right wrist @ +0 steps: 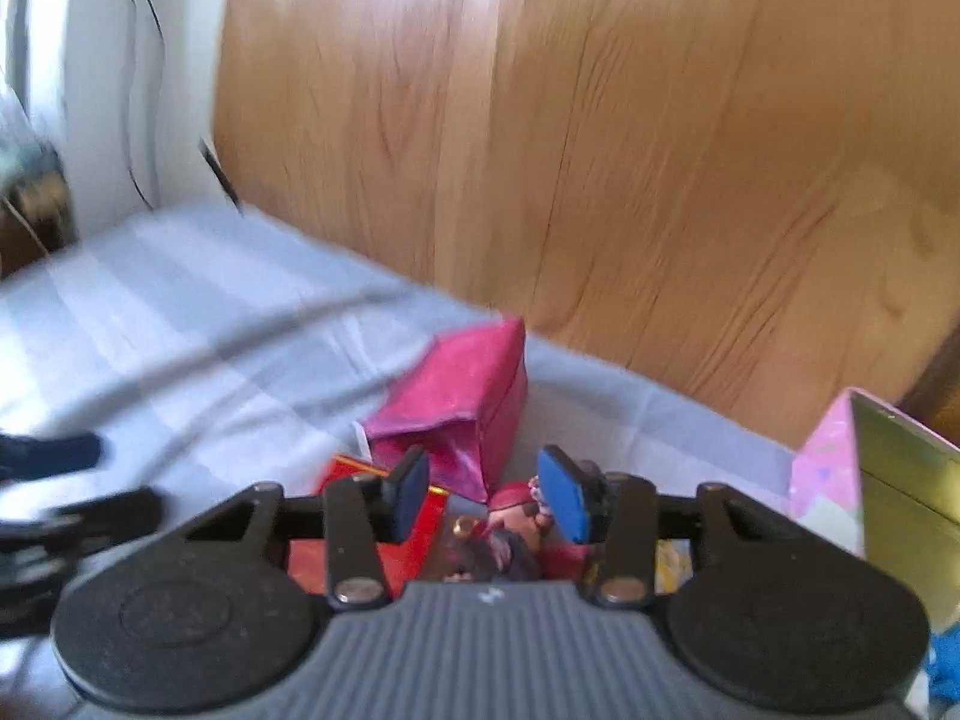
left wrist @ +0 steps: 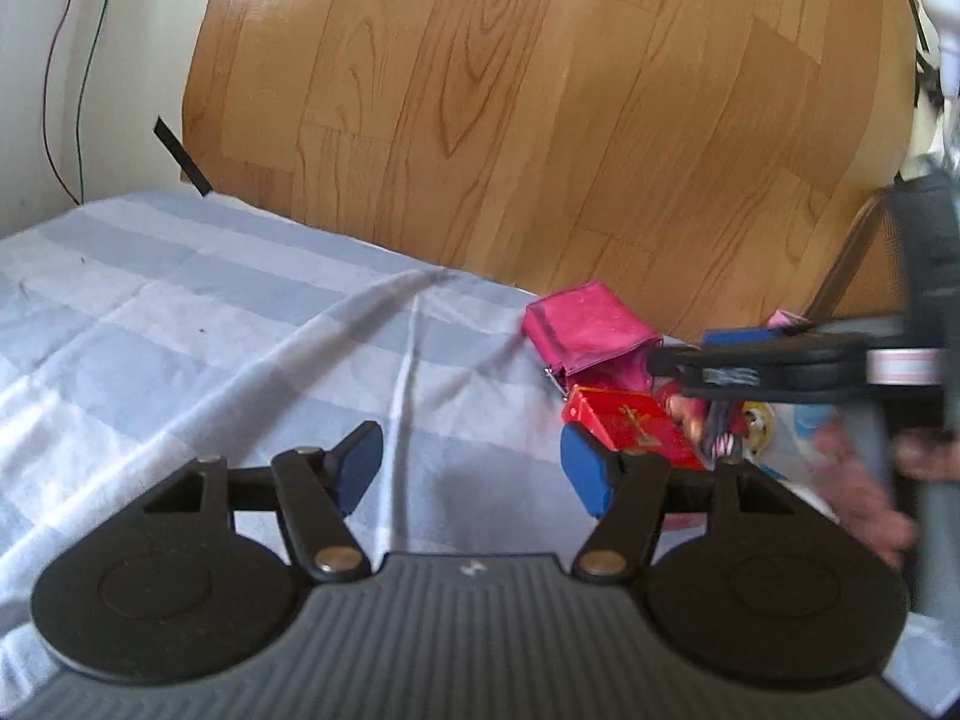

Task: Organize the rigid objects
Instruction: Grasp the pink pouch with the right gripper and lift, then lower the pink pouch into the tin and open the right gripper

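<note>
A magenta box [left wrist: 585,327] lies on its side on the blue-and-white checked cloth [left wrist: 198,324], its open end facing me. A flat red box [left wrist: 630,426] lies just in front of it, with a small red-capped figurine [left wrist: 690,414] at its right. My left gripper [left wrist: 474,468] is open and empty above the cloth, its right finger beside the red box. My right gripper [right wrist: 489,495] is open over the figurine [right wrist: 516,516], with the magenta box [right wrist: 462,396] and the red box [right wrist: 414,540] just ahead. It also shows in the left wrist view [left wrist: 708,360], above the figurine.
A pink and gold box [right wrist: 870,480] stands at the right on the cloth. Wood-grain floor [left wrist: 540,120] lies beyond the table's far edge. A white wall with thin cables [left wrist: 84,60] is at the far left. A chair frame [left wrist: 852,258] shows at the right.
</note>
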Motion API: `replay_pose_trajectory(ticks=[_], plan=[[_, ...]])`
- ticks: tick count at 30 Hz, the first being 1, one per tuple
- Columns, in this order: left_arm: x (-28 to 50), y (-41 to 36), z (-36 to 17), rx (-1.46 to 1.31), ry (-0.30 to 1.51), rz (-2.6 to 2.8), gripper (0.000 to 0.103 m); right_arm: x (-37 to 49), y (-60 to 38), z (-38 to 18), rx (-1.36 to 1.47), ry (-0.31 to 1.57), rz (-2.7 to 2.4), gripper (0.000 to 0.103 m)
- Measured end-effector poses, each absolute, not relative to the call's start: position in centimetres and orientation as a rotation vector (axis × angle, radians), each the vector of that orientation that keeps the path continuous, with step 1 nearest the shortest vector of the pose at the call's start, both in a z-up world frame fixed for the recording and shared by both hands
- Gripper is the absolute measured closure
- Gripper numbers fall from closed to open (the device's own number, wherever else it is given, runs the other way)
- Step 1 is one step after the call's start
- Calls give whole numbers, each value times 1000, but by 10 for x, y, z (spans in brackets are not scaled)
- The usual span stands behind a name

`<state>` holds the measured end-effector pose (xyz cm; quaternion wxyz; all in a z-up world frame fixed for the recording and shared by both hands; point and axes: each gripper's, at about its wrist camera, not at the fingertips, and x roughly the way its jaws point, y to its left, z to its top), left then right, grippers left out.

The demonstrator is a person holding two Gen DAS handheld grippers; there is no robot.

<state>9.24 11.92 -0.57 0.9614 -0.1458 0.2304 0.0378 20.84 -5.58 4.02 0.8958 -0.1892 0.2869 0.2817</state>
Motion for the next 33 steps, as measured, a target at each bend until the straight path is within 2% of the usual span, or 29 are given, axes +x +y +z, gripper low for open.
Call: replay_pose_trajectory(ticks=[1,3,4,12,15,17,27,33], plan=[[95,121,-6,-305,469,73,35,214,-47,36,-436,574,559,61],[96,120,-6,-318,474,70,35,227,-32,27,-464,611,565,86],[94,121,-7,-325,472,69,35,230,-28,22,-471,626,575,90],[92,133,-8,-392,460,64,35,194,-58,44,-338,572,663,93],[88,133,-6,-393,445,31,29,155,-90,58,-299,557,737,93],[85,127,-6,-384,444,-18,29,123,-120,64,-282,541,784,93],[46,46,9,-339,519,-369,29,19,-265,39,-222,565,726,92],[33,0,19,-282,562,-467,29,11,-316,26,-148,573,504,88]])
